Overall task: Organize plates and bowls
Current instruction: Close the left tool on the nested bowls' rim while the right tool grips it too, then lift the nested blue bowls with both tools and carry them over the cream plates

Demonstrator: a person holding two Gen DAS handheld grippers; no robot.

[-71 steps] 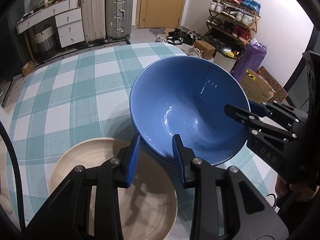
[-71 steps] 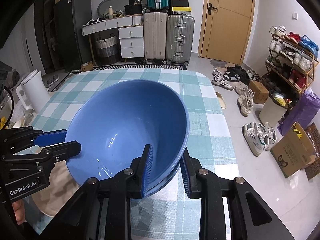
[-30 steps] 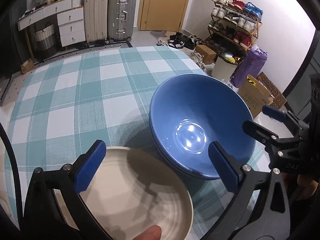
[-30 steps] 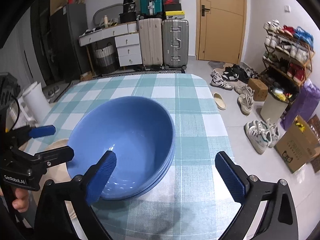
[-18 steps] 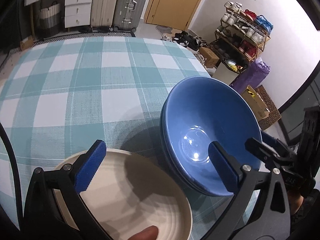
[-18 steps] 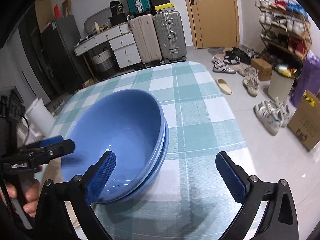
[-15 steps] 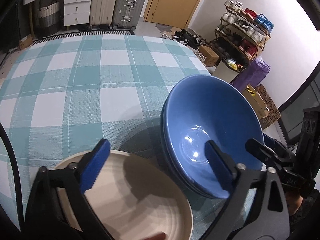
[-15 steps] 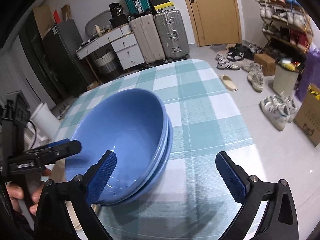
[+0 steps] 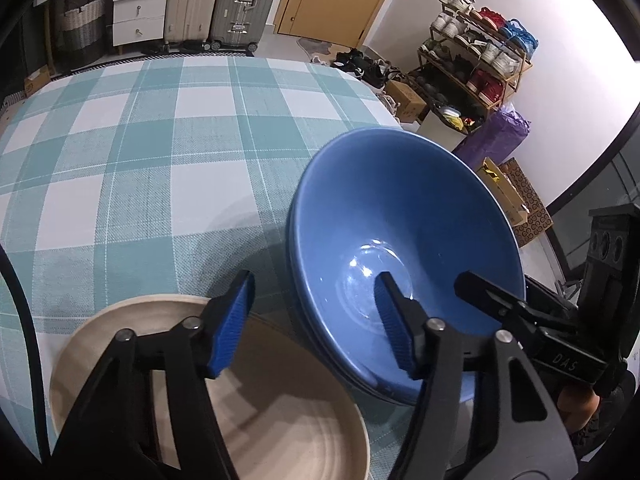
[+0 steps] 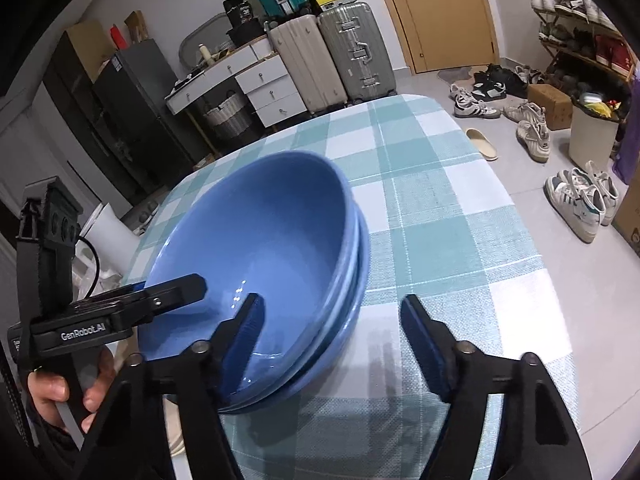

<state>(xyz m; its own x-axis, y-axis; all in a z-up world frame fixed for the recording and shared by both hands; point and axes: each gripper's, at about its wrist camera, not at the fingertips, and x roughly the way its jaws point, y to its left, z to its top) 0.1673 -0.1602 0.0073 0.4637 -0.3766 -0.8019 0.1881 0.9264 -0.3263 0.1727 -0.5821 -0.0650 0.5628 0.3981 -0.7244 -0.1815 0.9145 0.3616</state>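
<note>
A stack of blue bowls (image 9: 404,240) stands on the checked tablecloth (image 9: 140,168); it also shows in the right wrist view (image 10: 260,256). A cream plate (image 9: 256,408) lies just left of it, near the table's front edge. My left gripper (image 9: 316,320) is open and half closed, its jaws straddling the stack's near left rim without touching it. My right gripper (image 10: 332,336) is open, its jaws astride the stack's near right rim. Neither holds anything.
The tablecloth (image 10: 440,220) ends at the table edge right of the bowls. On the floor beyond are shoes (image 10: 580,196), a shoe rack (image 9: 472,68), boxes (image 9: 516,200), suitcases (image 10: 332,56) and drawers (image 9: 136,8). A white kettle (image 10: 108,228) stands at the left.
Both grippers let go of the top blue bowl, which now sits nested on the stack. Both opened wide, then their jaws narrowed partly around the stack's rim.
</note>
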